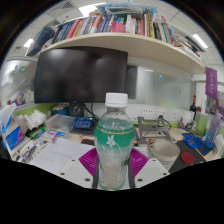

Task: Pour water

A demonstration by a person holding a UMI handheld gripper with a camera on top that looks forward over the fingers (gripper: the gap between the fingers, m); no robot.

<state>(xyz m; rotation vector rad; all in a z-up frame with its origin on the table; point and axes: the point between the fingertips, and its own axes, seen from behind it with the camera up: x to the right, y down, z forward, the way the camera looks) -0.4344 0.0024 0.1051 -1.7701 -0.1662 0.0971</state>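
My gripper is clamped on the water bottle, both pads pressing its sides. Bottle upright, white cap on, so nothing spills. Cup sits just right of it on the desk, likely the pour target.

Only the gripper shows of the rig. Two fingers at the bottom of the gripper view, each with a magenta pad on its inner face. Pad surface looks flat and matte. Finger bodies are mostly hidden. No cables, screws or markings visible.
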